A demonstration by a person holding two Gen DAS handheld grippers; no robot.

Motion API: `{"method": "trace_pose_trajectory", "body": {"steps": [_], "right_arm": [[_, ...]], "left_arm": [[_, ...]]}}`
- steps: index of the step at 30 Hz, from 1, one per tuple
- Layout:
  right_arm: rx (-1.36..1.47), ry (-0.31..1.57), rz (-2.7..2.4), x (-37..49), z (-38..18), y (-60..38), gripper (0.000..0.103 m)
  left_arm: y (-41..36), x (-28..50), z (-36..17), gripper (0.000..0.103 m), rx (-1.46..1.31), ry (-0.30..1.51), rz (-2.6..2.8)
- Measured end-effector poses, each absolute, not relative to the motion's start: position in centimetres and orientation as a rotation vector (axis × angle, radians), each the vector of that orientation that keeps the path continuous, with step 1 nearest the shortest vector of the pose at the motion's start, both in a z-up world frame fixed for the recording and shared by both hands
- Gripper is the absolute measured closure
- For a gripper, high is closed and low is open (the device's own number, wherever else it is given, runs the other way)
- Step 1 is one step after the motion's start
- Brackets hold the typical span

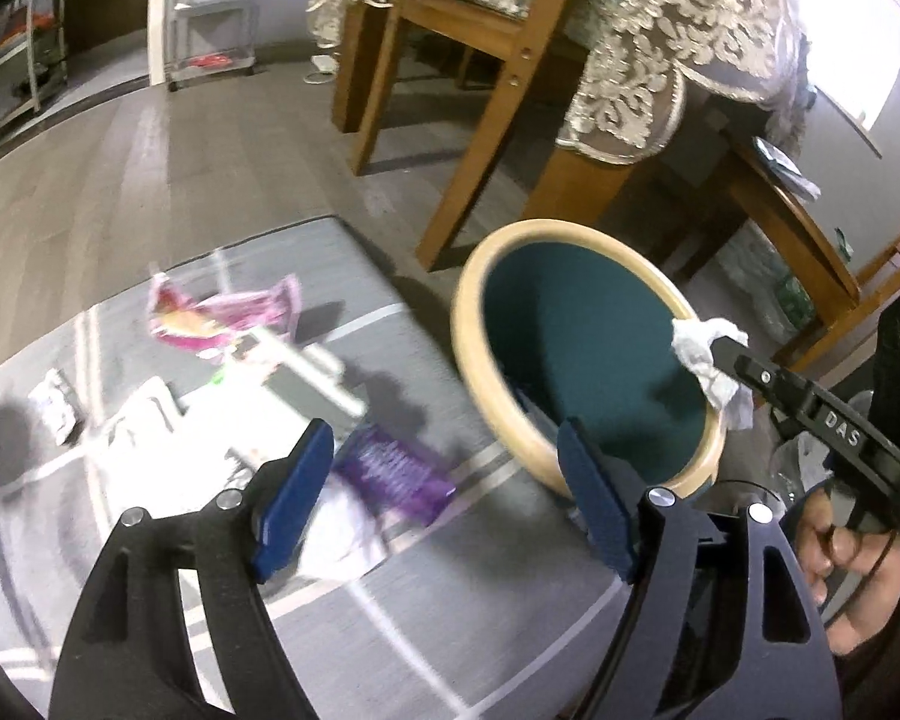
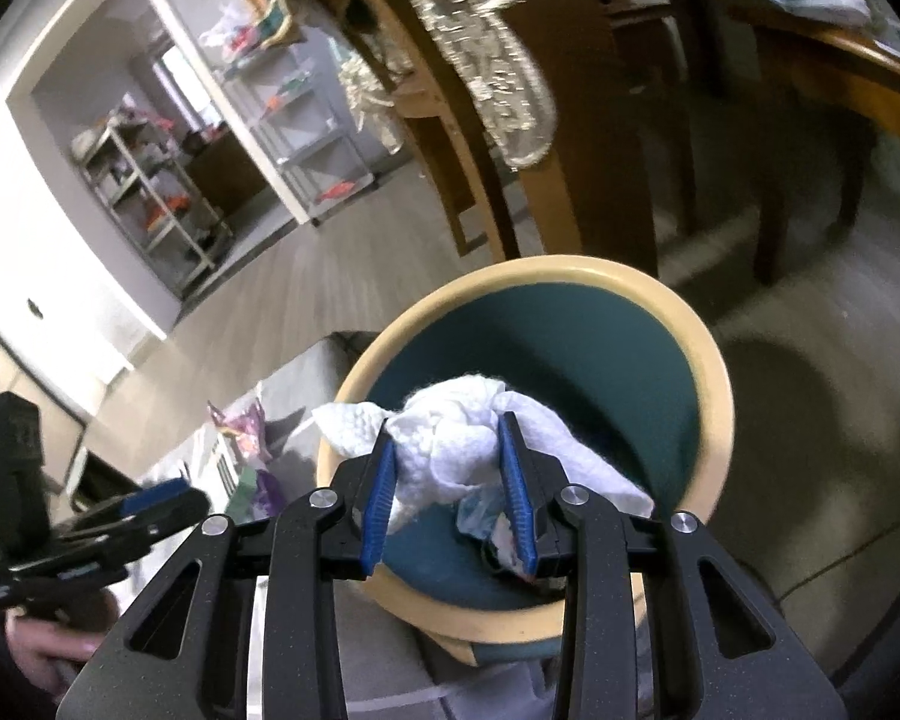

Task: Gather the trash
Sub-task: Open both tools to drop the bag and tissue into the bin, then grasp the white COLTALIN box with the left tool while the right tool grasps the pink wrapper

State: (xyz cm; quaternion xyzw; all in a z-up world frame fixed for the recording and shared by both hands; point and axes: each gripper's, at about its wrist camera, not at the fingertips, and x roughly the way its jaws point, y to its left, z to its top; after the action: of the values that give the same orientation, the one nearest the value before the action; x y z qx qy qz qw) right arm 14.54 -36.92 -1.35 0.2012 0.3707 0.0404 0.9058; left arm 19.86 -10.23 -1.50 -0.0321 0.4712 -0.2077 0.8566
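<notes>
A round bin (image 1: 474, 360) with a beige rim and dark green inside stands at the edge of a grey mat (image 1: 390, 588). My right gripper (image 2: 450, 468) is shut on a crumpled white tissue (image 2: 456, 438) and holds it over the bin's mouth (image 2: 714, 360); the tissue also shows in the left wrist view (image 1: 705, 354). Some trash lies at the bin's bottom (image 2: 486, 516). My left gripper (image 1: 444, 480) is open and empty above the mat, left of the bin. Below it lie a purple packet (image 1: 390, 468), a pink wrapper (image 1: 222, 318) and white papers (image 1: 144, 420).
A wooden table with a lace cloth (image 1: 660, 48) and chair legs (image 1: 486, 138) stand behind the bin. Metal shelves (image 1: 210, 12) stand by the far wall. Wood floor (image 1: 120, 180) lies left of the mat.
</notes>
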Motion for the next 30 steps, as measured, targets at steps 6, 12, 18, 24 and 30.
{"method": "trace_pose_trajectory", "body": {"steps": [6, 12, 18, 24, 30], "right_arm": [[0.339, 0.789, 0.099, 15.6, -1.9, -35.1, 0.065], [0.303, 0.817, 0.093, 16.3, -2.7, -34.2, 0.051], [0.302, 0.821, 0.097, 15.9, -2.8, -34.2, 0.043], [0.300, 0.826, 0.099, 15.8, -2.7, -34.1, 0.043], [0.296, 0.830, 0.106, 15.2, -2.6, -33.8, 0.043]], "left_arm": [[-6.9, 18.6, -1.9, 0.027, -0.071, 1.000, -0.372], [-4.1, 17.8, -2.3, 0.026, -0.065, 1.009, -0.309], [-2.8, 18.2, -2.8, 0.023, -0.025, 1.013, -0.278], [-3.6, 20.0, -3.7, 0.015, 0.118, 1.029, -0.300], [-5.4, 22.5, -5.8, 0.014, 0.261, 1.091, -0.373]]}}
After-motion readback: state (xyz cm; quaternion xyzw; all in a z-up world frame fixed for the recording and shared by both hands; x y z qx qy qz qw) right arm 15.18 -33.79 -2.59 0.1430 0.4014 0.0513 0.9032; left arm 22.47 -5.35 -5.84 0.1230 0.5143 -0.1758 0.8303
